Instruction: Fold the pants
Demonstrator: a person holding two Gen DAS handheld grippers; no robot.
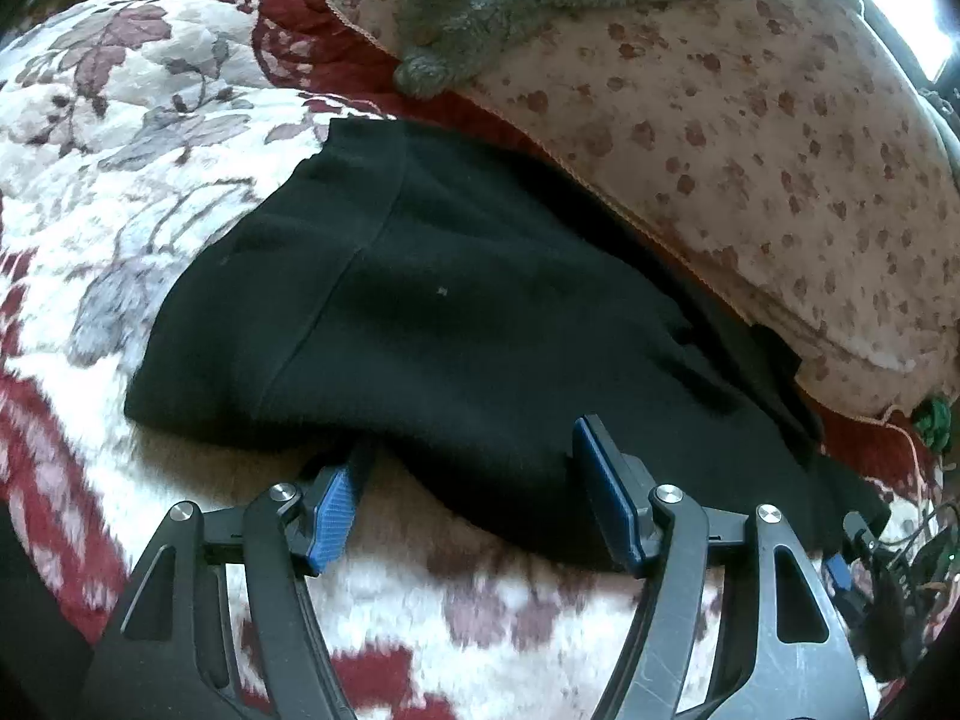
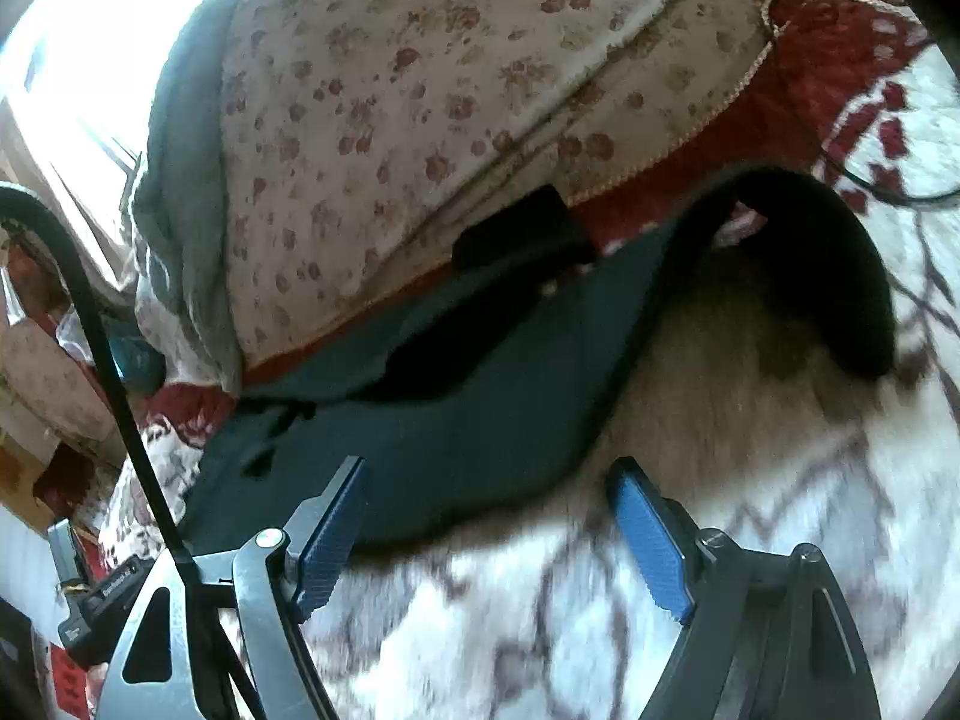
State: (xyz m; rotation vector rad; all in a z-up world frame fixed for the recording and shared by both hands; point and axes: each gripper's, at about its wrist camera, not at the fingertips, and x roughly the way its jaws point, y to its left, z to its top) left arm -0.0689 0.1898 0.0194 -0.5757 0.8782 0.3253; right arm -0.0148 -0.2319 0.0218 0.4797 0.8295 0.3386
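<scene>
Both grippers I held wide open, gripping nothing: left gripper (image 1: pixel 474 468) w/ its left finger tip under the black pants (image 1: pixel 456 300) hem, right gripper (image 2: pixel 492 516) at their edge; pants lay on floral blanket (image 1: pixel 120 138).

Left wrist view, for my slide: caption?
Open left gripper at the near edge of black pants on a floral blanket.

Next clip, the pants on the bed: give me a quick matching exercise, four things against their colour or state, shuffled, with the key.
Things:
1. pants
2. left gripper
3. grey fuzzy garment
4. bedspread

States:
A. red and white, floral
B. open, at the fabric's near edge
C. black, lying on the bed
D. draped over the spotted blanket

Pairs: 1-C, 2-B, 3-D, 4-A
</scene>
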